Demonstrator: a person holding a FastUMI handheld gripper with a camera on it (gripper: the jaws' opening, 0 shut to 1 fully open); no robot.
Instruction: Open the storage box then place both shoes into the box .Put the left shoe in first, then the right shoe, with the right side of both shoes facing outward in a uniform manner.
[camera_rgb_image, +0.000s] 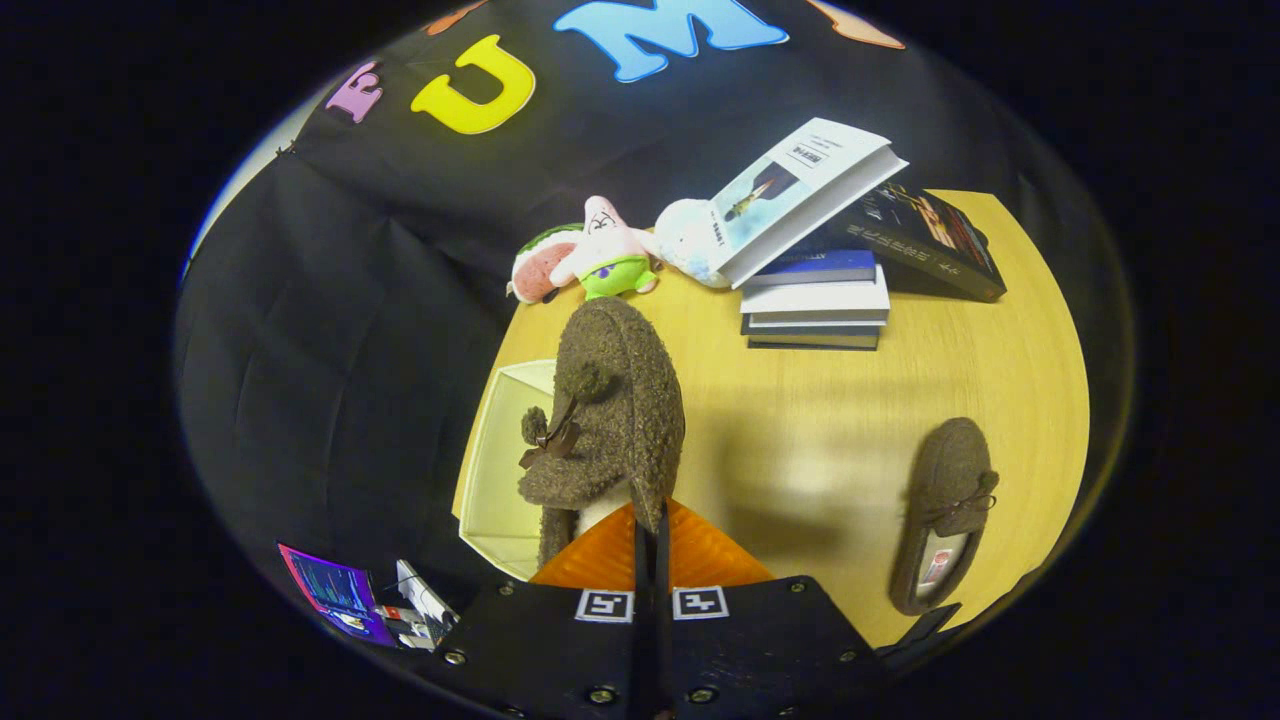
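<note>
A brown fuzzy shoe with a small bow hangs toe-up just ahead of my fingers, tilted on its side. My gripper is shut on the shoe's heel rim, the fingers pressed close together. The shoe is held above the open cream storage box, which lies at the table's near left edge; the shoe covers the box's right part. The second brown shoe lies flat on the wooden table to the right of my fingers, its opening facing up.
Beyond the held shoe sit plush toys at the table's far edge. A stack of books with an open book leaning on it stands at the far right, beside a dark book.
</note>
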